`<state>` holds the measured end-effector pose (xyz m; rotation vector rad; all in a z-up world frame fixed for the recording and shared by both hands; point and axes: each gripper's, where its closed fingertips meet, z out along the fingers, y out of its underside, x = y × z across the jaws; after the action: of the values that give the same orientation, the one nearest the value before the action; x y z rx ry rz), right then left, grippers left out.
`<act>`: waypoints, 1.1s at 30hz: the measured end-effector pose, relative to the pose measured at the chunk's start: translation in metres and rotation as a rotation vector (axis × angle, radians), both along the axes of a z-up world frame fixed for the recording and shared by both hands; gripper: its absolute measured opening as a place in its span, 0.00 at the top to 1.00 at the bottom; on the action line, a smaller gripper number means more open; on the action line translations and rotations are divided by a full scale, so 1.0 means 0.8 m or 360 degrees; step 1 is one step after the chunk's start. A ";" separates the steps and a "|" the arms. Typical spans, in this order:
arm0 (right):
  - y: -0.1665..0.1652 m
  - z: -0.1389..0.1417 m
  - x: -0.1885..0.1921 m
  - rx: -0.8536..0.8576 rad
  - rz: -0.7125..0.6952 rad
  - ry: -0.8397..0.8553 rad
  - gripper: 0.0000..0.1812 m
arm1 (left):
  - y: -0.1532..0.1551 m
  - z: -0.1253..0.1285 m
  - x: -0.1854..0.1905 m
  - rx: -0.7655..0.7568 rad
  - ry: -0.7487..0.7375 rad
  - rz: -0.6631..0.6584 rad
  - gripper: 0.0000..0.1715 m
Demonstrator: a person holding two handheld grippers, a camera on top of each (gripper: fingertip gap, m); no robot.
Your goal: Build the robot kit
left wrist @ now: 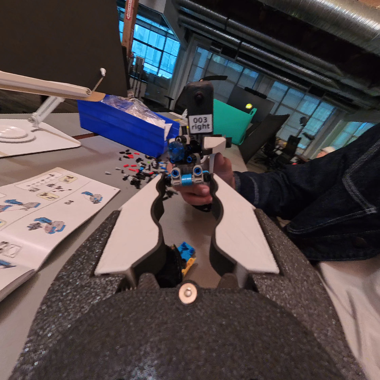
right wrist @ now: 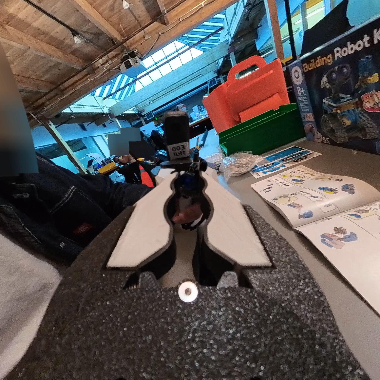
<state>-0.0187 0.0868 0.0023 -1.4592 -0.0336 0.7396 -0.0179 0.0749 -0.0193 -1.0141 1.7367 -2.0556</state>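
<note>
brick model (left wrist: 186, 162), grey, black and blue, hangs above the counter (left wrist: 96, 152) between the two grippers, its long axis roughly upright; two blue-ringed holes and a blue cylinder at its lower end face the left wrist camera, and a translucent blue piece sits at its upper left in that view. the right gripper (right wrist: 190, 185) has its jaws pinching the model, the white fingers (right wrist: 148, 222) closed against its dark sides. the left gripper (left wrist: 186, 181) has its jaws spread, their tips on either side of the model's lower end; whether they touch it cannot be told. a hand (left wrist: 202, 185) in a dark denim sleeve (left wrist: 308, 185) shows behind the model. loose small parts (left wrist: 139, 166), black, red and blue, lie scattered on the counter beyond, before a blue bin (left wrist: 123, 123) holding clear plastic. an open instruction booklet (left wrist: 51, 209) lies toward the counter's left side, a white lamp base (left wrist: 30, 135) farther back. below the left jaws rest a blue and yellow piece (left wrist: 186, 255). a green tray (right wrist: 261, 133), orange carrier (right wrist: 246, 94) and kit box (right wrist: 339, 92) stand at the far edge.
</note>
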 end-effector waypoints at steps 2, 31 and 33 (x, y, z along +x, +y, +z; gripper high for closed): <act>0.005 -0.008 0.006 -0.0054 -0.0103 -0.0061 0.91 | 0.004 -0.009 0.007 0.0186 -0.0032 0.0131 0.75; 0.016 -0.035 0.055 -0.0201 -0.0699 -0.0277 0.81 | 0.050 -0.049 0.041 0.0528 0.0167 0.0577 0.75; 0.016 -0.043 0.060 -0.0243 -0.0692 -0.0322 0.81 | 0.059 -0.046 0.041 0.0405 0.0208 0.0558 0.75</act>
<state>0.0292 0.0998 -0.0322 -1.6110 0.1841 0.2432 0.0147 0.1217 -0.0564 -1.2853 1.6828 -1.5438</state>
